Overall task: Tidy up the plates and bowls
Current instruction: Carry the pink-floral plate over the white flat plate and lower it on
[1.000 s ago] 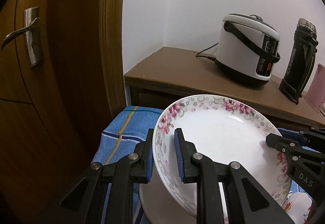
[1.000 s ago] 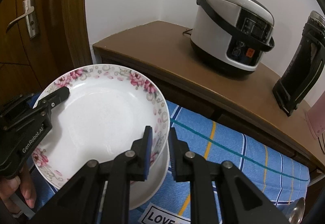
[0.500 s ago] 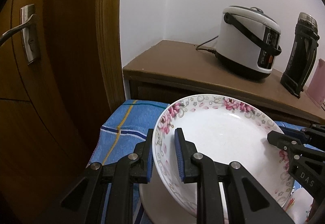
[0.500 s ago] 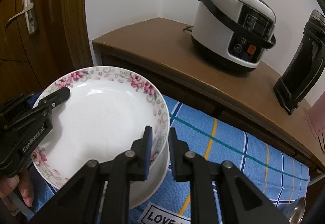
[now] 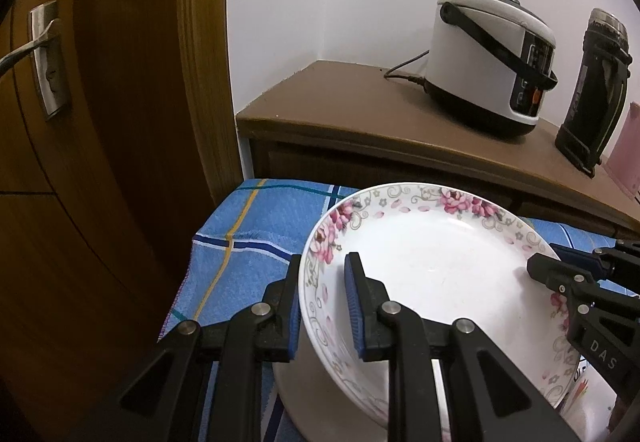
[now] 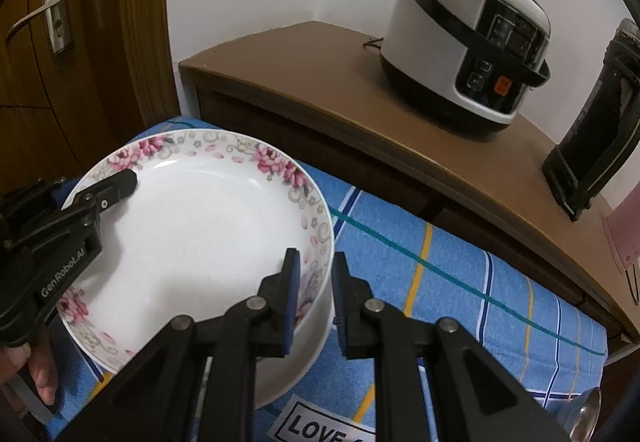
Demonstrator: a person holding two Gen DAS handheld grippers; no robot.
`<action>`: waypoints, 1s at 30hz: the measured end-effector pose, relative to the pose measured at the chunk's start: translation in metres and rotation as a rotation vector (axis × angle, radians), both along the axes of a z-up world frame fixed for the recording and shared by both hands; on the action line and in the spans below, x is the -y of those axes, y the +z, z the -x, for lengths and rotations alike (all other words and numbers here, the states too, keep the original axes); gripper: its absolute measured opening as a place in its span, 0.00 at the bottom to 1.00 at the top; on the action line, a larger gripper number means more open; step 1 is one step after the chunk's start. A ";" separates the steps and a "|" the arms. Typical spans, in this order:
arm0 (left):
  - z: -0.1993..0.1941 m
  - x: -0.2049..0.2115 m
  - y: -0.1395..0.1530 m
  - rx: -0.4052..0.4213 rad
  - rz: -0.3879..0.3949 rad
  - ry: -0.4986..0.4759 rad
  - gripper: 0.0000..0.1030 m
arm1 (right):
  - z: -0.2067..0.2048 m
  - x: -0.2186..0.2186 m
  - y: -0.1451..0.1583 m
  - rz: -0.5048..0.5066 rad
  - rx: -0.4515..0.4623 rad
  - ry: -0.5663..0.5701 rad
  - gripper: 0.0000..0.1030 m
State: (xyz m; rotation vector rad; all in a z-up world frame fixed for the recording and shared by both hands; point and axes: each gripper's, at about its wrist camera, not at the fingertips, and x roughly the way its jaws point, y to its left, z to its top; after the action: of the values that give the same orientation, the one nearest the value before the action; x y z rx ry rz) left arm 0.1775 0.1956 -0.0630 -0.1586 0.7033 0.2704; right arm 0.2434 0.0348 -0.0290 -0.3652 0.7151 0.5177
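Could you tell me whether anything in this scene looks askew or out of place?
The floral plate sits tilted over a plain white dish, gripped at opposite rims by the left tool and right tool. Nothing looks spilled or damaged.

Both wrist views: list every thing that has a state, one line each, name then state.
floral plate: tilted, gripped at opposite rims, above the white bowl
left tongs: shut on the plate's rim
right tongs: shut on the plate's rim
white bowl: upright on the blue cloth, under the plate
rice cooker: lid closed, handle folded forward
door: handle level; open or closed cannot be told
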 end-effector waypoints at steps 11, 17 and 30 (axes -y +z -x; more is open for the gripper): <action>-0.005 0.002 -0.006 -0.047 -0.009 -0.013 0.22 | -0.008 -0.008 -0.012 0.029 -0.017 -0.001 0.15; -0.007 0.002 -0.009 -0.061 -0.010 -0.016 0.22 | -0.010 -0.011 -0.014 0.036 -0.015 -0.001 0.15; -0.008 0.001 -0.014 -0.084 -0.014 -0.023 0.23 | -0.008 -0.011 -0.016 0.040 -0.003 0.000 0.15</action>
State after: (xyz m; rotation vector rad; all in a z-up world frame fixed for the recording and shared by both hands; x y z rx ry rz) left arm 0.1856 0.1942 -0.0767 -0.1265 0.7856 0.2605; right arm 0.2511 0.0455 -0.0455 -0.4014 0.7293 0.5044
